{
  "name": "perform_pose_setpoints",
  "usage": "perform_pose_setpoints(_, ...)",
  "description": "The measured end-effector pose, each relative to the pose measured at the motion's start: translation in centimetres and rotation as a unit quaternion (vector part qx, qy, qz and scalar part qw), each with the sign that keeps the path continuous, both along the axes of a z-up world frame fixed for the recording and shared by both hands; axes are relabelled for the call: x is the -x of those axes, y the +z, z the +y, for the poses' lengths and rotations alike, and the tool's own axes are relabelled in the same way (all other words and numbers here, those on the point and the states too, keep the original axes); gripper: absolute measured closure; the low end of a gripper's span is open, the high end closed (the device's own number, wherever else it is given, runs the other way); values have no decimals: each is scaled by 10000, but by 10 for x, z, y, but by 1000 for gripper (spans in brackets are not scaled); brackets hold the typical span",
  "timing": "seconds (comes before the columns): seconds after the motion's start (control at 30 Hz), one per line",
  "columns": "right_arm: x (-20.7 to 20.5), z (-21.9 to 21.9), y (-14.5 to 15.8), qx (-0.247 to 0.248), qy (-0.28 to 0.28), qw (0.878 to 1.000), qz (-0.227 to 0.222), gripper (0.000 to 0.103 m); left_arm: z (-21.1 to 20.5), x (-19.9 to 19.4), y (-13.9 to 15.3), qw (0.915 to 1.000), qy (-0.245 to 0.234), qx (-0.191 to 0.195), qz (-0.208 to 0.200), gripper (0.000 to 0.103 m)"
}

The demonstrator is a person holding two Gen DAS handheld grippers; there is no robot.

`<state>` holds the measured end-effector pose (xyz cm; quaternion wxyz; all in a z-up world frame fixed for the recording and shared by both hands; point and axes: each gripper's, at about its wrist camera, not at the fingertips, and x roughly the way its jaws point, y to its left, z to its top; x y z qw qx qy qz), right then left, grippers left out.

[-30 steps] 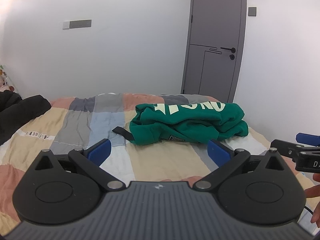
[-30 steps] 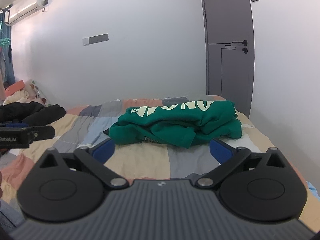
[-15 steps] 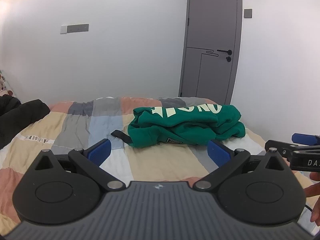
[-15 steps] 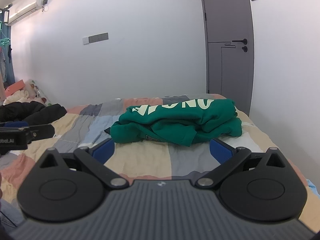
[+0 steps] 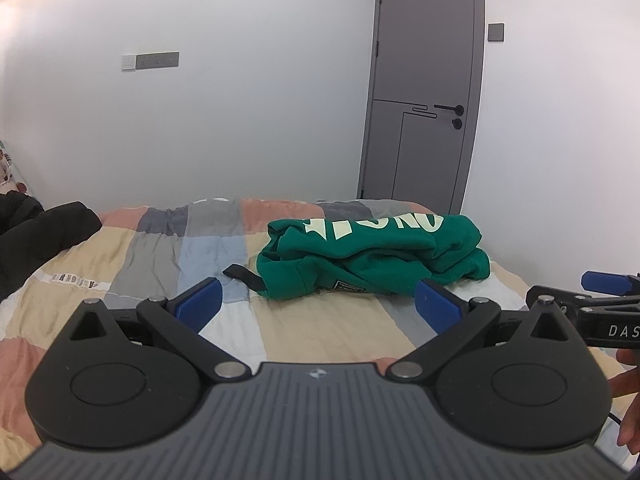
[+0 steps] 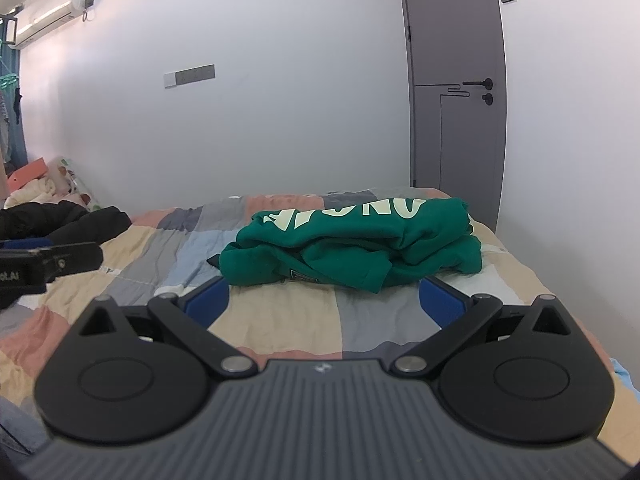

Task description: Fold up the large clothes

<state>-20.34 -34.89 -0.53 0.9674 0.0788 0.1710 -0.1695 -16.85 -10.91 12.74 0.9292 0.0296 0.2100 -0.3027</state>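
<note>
A green sweatshirt (image 5: 372,256) with pale lettering lies folded in a thick bundle on the patchwork bed cover (image 5: 320,328); it also shows in the right wrist view (image 6: 352,248). A black strap (image 5: 242,274) sticks out at its left edge. My left gripper (image 5: 316,306) is open and empty, held back from the bundle above the cover. My right gripper (image 6: 324,298) is open and empty, just short of the bundle's near edge. The right gripper's side shows in the left wrist view (image 5: 600,308), and the left gripper's side shows in the right wrist view (image 6: 48,260).
A black garment (image 5: 44,232) lies at the bed's left side, seen also in the right wrist view (image 6: 80,220). A grey door (image 5: 420,92) stands behind the bed's far right corner. White walls (image 5: 240,120) close the far side. Pillows and soft items (image 6: 36,188) sit far left.
Both grippers have drifted slightly back and tilted up, so the green bundle sits a little lower in each view. Both stay open. The bundle has not moved.
</note>
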Motion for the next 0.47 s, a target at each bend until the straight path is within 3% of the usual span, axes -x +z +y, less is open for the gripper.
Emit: perform_pose_setpoints(0.47, 1, 4, 2, 65, 6, 10000, 7, 0, -4, 6, 4, 10000, -13, 37, -43, 0)
